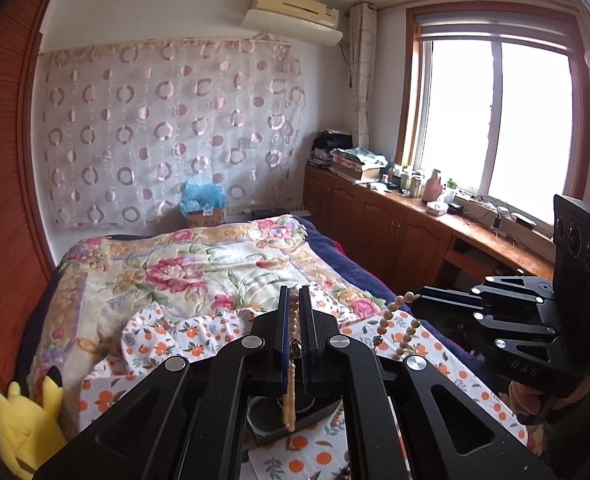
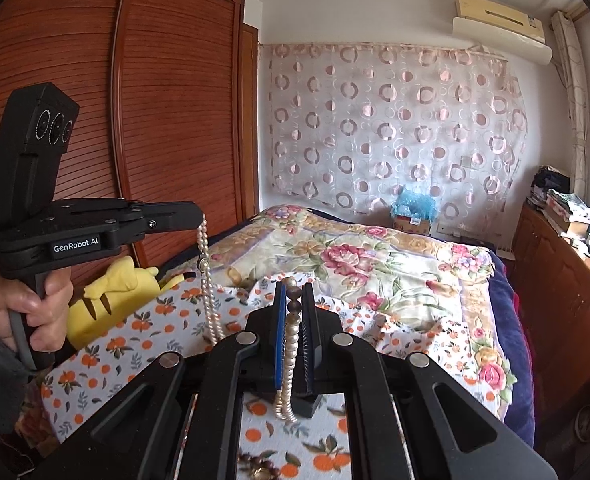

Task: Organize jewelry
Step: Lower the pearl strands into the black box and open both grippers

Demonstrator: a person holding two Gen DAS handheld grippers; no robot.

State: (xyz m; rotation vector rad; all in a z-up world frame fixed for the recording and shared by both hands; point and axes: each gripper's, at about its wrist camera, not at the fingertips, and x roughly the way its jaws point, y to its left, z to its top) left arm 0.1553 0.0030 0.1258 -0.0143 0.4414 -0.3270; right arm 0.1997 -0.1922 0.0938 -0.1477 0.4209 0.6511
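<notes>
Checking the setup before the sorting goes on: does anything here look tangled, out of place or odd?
Nothing damaged. One bead necklace spans both closed grippers, left and right, its loops dangling over the orange-print cloth. A dark dish sits beneath.

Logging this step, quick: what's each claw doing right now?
Left claw: shut on the bead necklace.
Right claw: shut on the same bead necklace, which is lifted above the orange-print cloth.
</notes>
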